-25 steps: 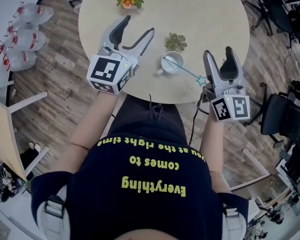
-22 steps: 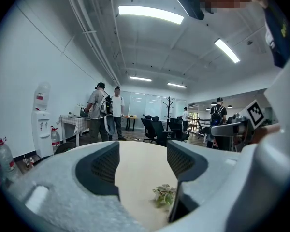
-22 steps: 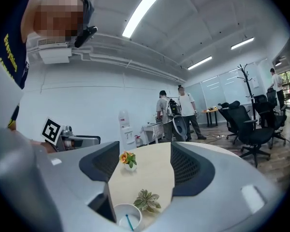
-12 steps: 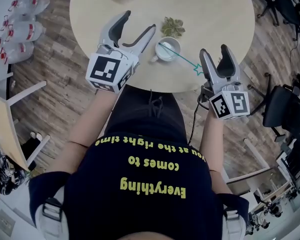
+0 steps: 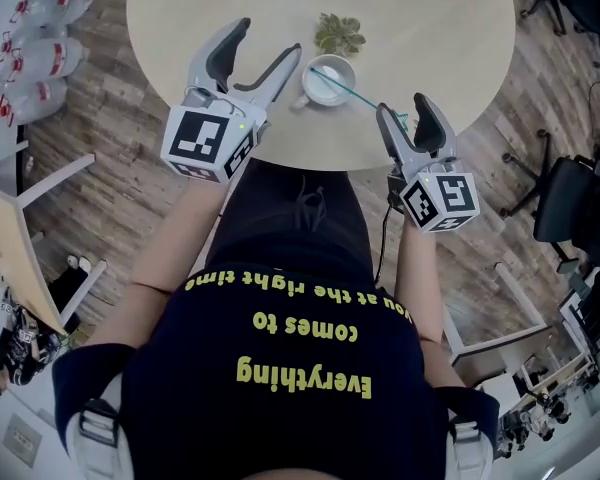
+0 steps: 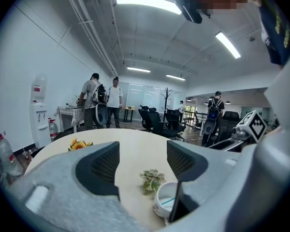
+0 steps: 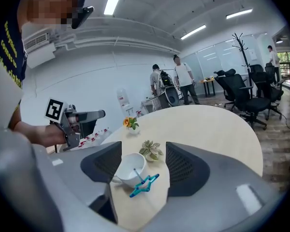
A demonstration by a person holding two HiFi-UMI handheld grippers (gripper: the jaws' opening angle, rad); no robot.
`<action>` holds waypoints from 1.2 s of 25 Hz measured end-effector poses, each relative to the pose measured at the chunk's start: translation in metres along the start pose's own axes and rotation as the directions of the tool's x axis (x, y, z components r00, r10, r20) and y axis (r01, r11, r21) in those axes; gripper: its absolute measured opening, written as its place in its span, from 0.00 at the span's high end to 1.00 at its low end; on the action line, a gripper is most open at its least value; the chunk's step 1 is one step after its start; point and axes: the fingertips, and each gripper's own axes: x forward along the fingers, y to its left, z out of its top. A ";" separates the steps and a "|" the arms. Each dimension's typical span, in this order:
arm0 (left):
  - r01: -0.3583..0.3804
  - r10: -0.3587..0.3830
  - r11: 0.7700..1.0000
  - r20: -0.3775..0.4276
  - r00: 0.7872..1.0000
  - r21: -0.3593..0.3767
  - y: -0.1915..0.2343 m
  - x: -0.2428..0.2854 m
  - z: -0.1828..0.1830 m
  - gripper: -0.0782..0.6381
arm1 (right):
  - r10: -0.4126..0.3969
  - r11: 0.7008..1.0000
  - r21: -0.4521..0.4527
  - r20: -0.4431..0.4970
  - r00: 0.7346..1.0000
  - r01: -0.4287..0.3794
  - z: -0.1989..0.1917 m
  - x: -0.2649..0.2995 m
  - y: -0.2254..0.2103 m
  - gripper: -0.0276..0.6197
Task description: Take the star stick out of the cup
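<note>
Two tools lower than a second ago: sets the right tool (image 5: pixel 403 116), open but just narrowing, around the tip of the star stick (image 7: pixel 144 184) leaning from the cup (image 5: pixel 330 76) at upper-centre counter (image 5: pixel 430 28), seemingly ready to grip; holds left tool (image 5: pixel 268 42) open beside it.

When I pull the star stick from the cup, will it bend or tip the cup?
The star stick looks thin and light, so it probably flexes slightly. The cup looks wide and squat, so tipping seems unlikely.
</note>
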 end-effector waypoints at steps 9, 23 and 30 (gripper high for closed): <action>0.012 -0.011 1.000 -0.019 1.000 0.004 -0.006 0.003 -0.005 0.46 | -0.002 1.000 0.030 -0.032 1.000 0.003 -0.017 0.000 -0.007 0.53; 0.012 -0.012 1.000 -0.013 1.000 -0.004 -0.007 0.016 -0.006 0.46 | 0.043 0.994 0.106 -0.106 0.993 -0.032 -0.043 0.000 0.000 0.57; 0.012 -0.012 1.000 -0.013 1.000 -0.004 -0.008 0.018 -0.010 0.46 | 0.064 0.992 0.112 -0.128 0.990 -0.049 -0.051 -0.003 0.001 0.63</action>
